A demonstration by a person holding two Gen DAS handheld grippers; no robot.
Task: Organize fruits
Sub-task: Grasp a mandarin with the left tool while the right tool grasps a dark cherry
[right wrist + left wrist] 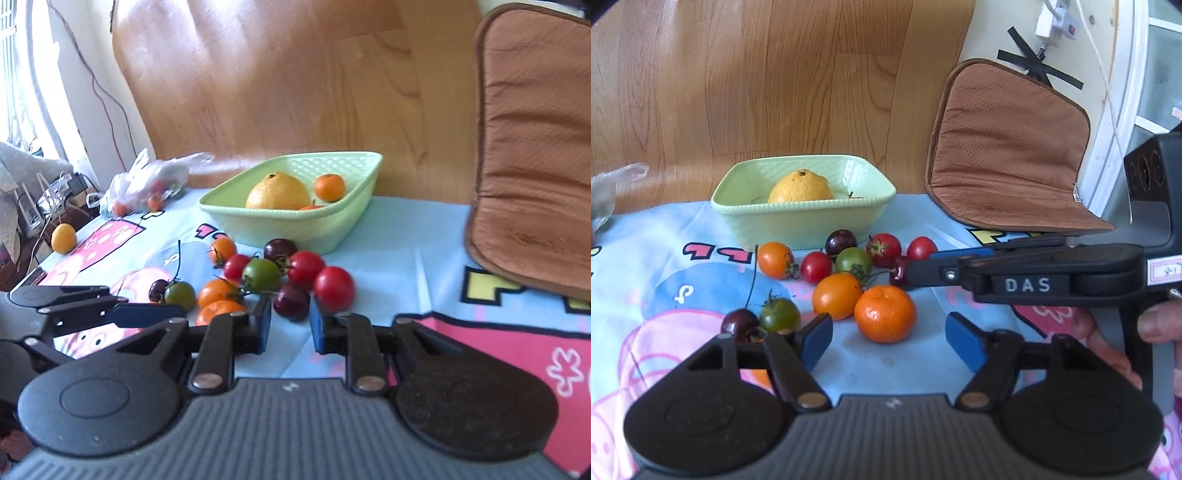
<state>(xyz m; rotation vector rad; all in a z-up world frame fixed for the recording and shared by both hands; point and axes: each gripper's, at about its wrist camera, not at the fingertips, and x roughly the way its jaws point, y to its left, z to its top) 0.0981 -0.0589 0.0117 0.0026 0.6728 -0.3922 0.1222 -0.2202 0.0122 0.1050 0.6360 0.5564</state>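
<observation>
A pale green dish point(812, 225) point(332, 229) holds a big yellow citrus point(800, 187) point(277, 194) and a small mandarin point(329, 187). In front of it lie several cherry tomatoes and cherries. A mandarin point(885, 314) sits just ahead of my left gripper point(889, 341), which is open and empty. My right gripper point(290, 325) is open, its blue pads on either side of a dark cherry point(291, 302), apart from it. In the left wrist view the right gripper point(923, 269) reaches in from the right to that cherry point(898, 272).
A brown cushion point(1004, 147) point(532, 147) leans on the wall at the right. A plastic bag of fruit point(147, 188) and a loose yellow fruit point(63, 238) lie at the far left. The table has a cartoon cloth point(424, 258).
</observation>
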